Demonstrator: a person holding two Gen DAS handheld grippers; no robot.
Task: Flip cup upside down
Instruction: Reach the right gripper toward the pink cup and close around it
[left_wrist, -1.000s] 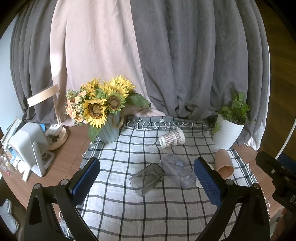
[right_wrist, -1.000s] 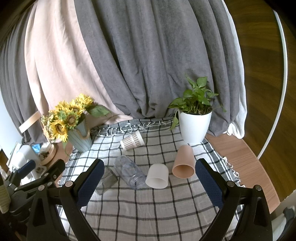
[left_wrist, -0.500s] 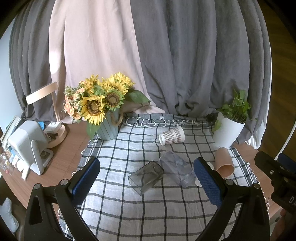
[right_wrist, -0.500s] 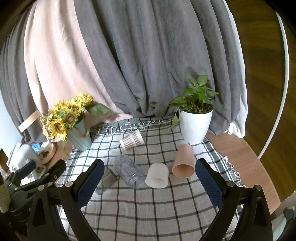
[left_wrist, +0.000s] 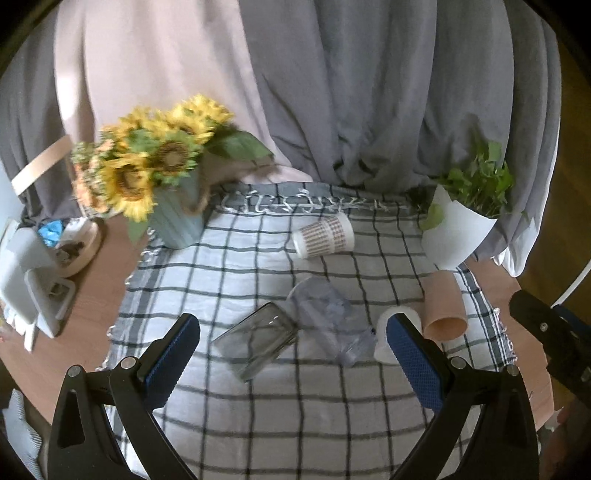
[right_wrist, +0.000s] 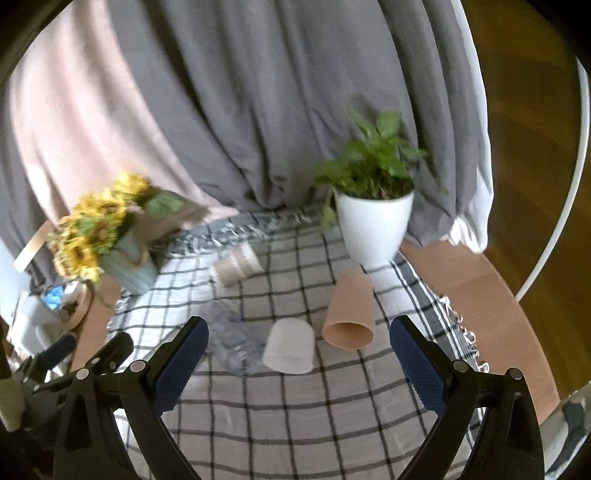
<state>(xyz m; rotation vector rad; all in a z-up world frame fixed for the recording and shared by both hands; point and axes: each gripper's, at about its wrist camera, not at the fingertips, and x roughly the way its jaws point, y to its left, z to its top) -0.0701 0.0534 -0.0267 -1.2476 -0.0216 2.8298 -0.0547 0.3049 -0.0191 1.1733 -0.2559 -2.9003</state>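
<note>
Several cups lie on their sides on a checked cloth (left_wrist: 258, 424). A dark square glass (left_wrist: 256, 341) lies between my left gripper's (left_wrist: 291, 354) open jaws, slightly ahead of them. A clear plastic cup (left_wrist: 325, 317) lies beside it. A patterned paper cup (left_wrist: 323, 238) lies farther back. A white cup (right_wrist: 290, 347) and a tan cup (right_wrist: 351, 314) lie ahead of my right gripper (right_wrist: 299, 360), which is open and empty. The tan cup also shows in the left wrist view (left_wrist: 443, 306).
A sunflower vase (left_wrist: 177, 218) stands at the cloth's back left and a white plant pot (right_wrist: 373, 225) at the back right. A white device (left_wrist: 26, 280) and a lamp base (left_wrist: 79, 243) sit on the wooden table at left. Curtains hang behind.
Both grippers have moved forward and down toward the cups, which now look larger and closer. The jaws stay open. No cup has moved.
</note>
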